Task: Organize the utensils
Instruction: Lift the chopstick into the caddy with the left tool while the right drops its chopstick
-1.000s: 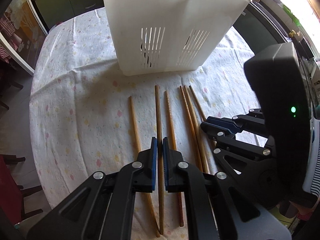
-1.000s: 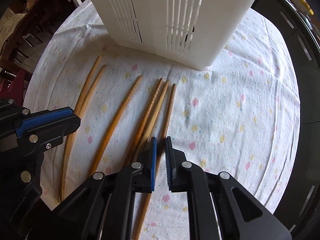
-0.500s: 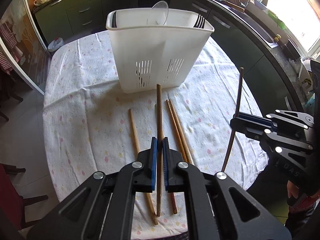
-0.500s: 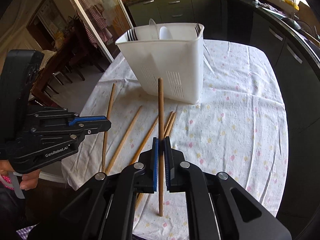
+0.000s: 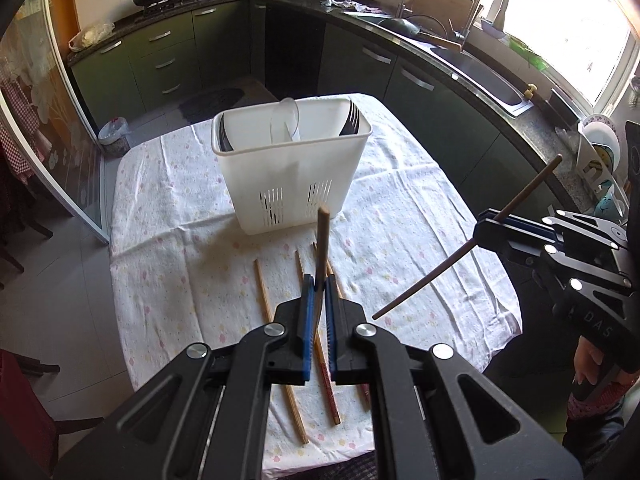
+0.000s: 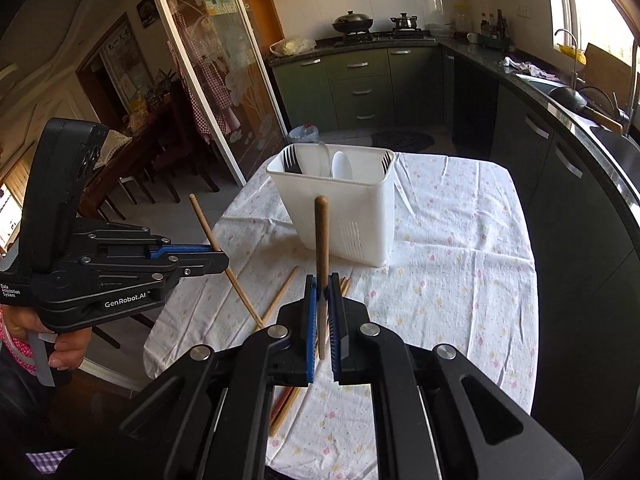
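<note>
Your left gripper (image 5: 317, 286) and right gripper (image 6: 322, 286) each pinch one thin wooden chopstick (image 5: 322, 236), seemingly clear of the white slotted plastic caddy (image 5: 292, 172).

Domestic kitchen, shown by green base cabinets (image 5: 160, 60) under a dark worktop (image 5: 452, 56), a gas hob with wok (image 6: 352, 22) and pot (image 6: 404, 22), a sink with tall tap (image 5: 480, 4) below a window (image 5: 572, 12), and a cloth-covered counter (image 5: 400, 208).
</note>
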`<state>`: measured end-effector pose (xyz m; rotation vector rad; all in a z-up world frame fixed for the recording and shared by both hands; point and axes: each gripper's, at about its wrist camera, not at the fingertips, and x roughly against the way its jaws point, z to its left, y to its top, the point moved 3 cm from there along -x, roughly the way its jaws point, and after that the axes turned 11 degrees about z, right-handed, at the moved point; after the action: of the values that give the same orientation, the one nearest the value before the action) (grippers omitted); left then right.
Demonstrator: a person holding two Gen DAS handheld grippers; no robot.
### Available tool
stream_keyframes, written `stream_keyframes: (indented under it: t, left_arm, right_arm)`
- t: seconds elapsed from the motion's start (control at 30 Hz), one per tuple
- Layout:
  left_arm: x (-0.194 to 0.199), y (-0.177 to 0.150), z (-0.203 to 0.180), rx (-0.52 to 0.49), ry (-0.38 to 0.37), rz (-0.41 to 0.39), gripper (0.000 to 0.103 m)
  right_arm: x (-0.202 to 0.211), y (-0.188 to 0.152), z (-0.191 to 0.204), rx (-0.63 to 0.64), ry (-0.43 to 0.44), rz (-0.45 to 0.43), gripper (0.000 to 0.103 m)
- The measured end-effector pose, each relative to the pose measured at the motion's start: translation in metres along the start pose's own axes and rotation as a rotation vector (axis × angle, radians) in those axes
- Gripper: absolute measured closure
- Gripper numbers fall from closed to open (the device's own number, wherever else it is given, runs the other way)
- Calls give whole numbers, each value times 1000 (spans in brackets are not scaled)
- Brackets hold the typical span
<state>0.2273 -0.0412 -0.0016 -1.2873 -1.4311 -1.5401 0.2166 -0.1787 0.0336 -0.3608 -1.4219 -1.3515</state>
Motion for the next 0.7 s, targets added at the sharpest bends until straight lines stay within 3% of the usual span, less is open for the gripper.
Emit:
stream_keyframes:
  t: [0.23, 0.53, 0.7]
  left_arm:
    - [49, 33, -5, -11, 11, -110, 98]
    - [123, 87, 0, 11, 42, -266, 98]
    - [141, 115, 7, 32, 81, -338, 98]
  right_arm:
    - [37, 35, 4, 13, -21, -75, 97]
    - [75, 106, 0, 10, -42, -182, 97]
    - [83, 147, -6, -9, -39, -239, 97]
